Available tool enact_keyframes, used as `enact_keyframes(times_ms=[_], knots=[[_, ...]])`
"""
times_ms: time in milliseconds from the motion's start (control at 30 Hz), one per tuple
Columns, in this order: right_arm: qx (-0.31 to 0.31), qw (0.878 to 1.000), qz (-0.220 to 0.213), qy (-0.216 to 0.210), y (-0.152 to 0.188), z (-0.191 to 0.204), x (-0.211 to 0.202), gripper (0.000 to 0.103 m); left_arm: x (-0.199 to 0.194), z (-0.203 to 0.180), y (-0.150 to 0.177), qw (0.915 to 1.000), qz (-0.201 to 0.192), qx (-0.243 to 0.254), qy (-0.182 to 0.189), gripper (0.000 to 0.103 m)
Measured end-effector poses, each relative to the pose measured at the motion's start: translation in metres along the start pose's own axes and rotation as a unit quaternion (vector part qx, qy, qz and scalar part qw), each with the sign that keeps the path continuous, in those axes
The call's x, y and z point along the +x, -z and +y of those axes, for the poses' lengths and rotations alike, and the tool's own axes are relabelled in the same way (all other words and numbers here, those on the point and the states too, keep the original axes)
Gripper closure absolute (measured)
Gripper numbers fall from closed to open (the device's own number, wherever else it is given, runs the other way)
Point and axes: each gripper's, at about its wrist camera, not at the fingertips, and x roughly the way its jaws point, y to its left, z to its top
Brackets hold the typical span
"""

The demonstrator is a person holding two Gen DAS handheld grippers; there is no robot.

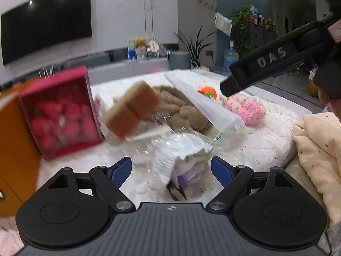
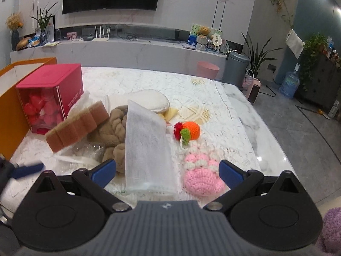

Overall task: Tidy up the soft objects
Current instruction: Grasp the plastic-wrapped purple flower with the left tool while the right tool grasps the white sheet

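Observation:
Soft things lie on a white lace-covered table (image 2: 213,98): a brown sponge block (image 2: 78,125) (image 1: 133,111), a tan plush braid (image 2: 115,130) (image 1: 187,108), a white cloth packet (image 2: 147,145) (image 1: 204,104), an orange crochet fruit (image 2: 188,131) (image 1: 208,91), a pink crochet paw (image 2: 202,175) (image 1: 249,108) and a white round cushion (image 2: 149,100). My left gripper (image 1: 171,170) is open over a plastic-wrapped lilac flower (image 1: 189,170). My right gripper (image 2: 167,170) is open, just above the packet and the paw. Its black body (image 1: 266,64) shows in the left wrist view.
A pink box of red hearts (image 2: 51,93) (image 1: 61,111) stands at the left beside an orange box (image 2: 12,98) (image 1: 15,140). Crinkled clear plastic (image 2: 89,151) lies by the braid. A cream blanket (image 1: 319,149) is at the right. A TV wall and counter are behind.

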Motion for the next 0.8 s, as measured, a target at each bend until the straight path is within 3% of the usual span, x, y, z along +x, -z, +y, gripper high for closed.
enact_keyframes(times_ms=[167, 267, 333, 433, 600, 633, 700, 800], knots=[[0.004, 1.000, -0.002, 0.001, -0.001, -0.002, 0.010, 0.003, 0.011, 0.002, -0.003, 0.9989, 0.017, -0.043, -0.007, 0.005], [-0.002, 1.000, -0.012, -0.006, 0.002, 0.000, 0.020, 0.003, 0.011, 0.003, 0.001, 0.9984, 0.018, -0.054, -0.002, 0.018], [-0.017, 1.000, -0.017, -0.017, 0.004, 0.003, 0.025, 0.003, 0.004, 0.002, 0.005, 0.9991, 0.004, -0.041, 0.001, 0.035], [-0.048, 0.998, -0.014, -0.048, 0.010, 0.010, 0.032, 0.003, -0.006, 0.007, 0.007, 0.9989, 0.001, -0.047, 0.008, 0.044], [-0.073, 0.995, 0.004, -0.062, 0.014, 0.023, 0.041, 0.003, -0.021, 0.018, 0.005, 0.9993, 0.009, -0.034, 0.011, 0.050], [-0.074, 0.995, 0.011, -0.060, 0.015, 0.024, 0.042, 0.004, -0.026, 0.021, 0.004, 0.9993, 0.010, -0.032, 0.014, 0.050], [-0.074, 0.995, 0.026, -0.067, 0.017, 0.024, 0.045, 0.020, -0.035, 0.024, 0.002, 0.9992, 0.012, -0.032, 0.019, 0.050], [-0.081, 0.994, 0.035, -0.072, 0.020, 0.026, 0.048, 0.029, -0.049, 0.027, 0.001, 0.9992, 0.014, -0.025, 0.026, 0.050]])
